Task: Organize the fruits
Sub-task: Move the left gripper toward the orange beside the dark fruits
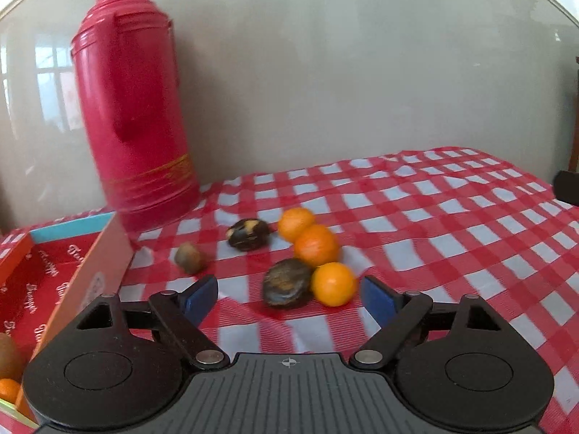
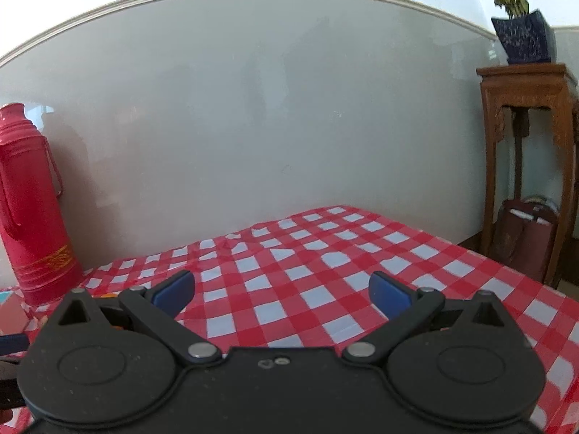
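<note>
In the left wrist view, three oranges lie in a cluster on the checked cloth: one nearest, one in the middle, one farthest. Two dark mottled fruits lie beside them, one near and one farther. A small brown kiwi lies to the left. My left gripper is open and empty, just short of the near dark fruit and near orange. A red box at the left holds a kiwi and an orange. My right gripper is open and empty above bare cloth.
A tall red thermos stands behind the box against the wall, also in the right wrist view. The red-and-white checked tablecloth covers the table. A wooden stand with a potted plant stands past the table's right edge.
</note>
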Available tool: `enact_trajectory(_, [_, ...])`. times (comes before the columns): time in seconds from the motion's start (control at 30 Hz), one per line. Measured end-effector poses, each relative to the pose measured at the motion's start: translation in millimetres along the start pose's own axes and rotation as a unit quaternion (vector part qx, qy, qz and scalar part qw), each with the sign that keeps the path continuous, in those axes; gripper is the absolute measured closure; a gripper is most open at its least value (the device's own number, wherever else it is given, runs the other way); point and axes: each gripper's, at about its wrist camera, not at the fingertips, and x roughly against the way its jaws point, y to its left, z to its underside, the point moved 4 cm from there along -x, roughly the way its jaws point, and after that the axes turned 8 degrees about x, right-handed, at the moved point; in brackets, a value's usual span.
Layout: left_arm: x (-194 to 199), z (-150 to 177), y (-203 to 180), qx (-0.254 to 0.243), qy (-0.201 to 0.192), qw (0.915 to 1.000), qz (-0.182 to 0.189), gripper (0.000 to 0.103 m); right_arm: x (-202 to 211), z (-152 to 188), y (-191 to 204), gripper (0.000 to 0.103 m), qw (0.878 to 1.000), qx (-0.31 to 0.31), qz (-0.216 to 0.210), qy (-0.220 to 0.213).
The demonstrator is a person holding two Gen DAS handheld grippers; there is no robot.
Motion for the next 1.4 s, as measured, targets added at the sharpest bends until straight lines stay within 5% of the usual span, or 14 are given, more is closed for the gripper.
enact_trajectory(0.13, [-6.9,-1.4,-18.2,0.006,0.013,0.9999,0.004,0.047,0.3,-1.5,-4.2,0.006,0.999,0.013,0.031,-0.002])
enact_trajectory(0.4, [-28.0,2.2,-30.7,0.057,0.039,0.9975,-0.017,0.053,-0.4,-0.8,-25.8,0.006,0.999,-0.03,0.014,0.01])
enact_trajectory(0.53, [-33.2,1.9,-33.9,0.073,0.04,0.9963,-0.02,0.072,-1.8,-0.3,-30.8,0.006,0.999,-0.047,0.006,0.017])
enact_trajectory(1.17, [-48.3,3.7,-42.3,0.085,0.055,0.9945,-0.024,0.072,-0.6,-1.0,-37.2,0.006,0.997,-0.071,-0.004,0.016])
enact_trajectory(1.4, [-40.5,4.2,-40.7,0.086,0.047,0.995,-0.02,0.073,1.6,-1.4,-39.6,0.006,0.998,-0.061,0.03,0.01])
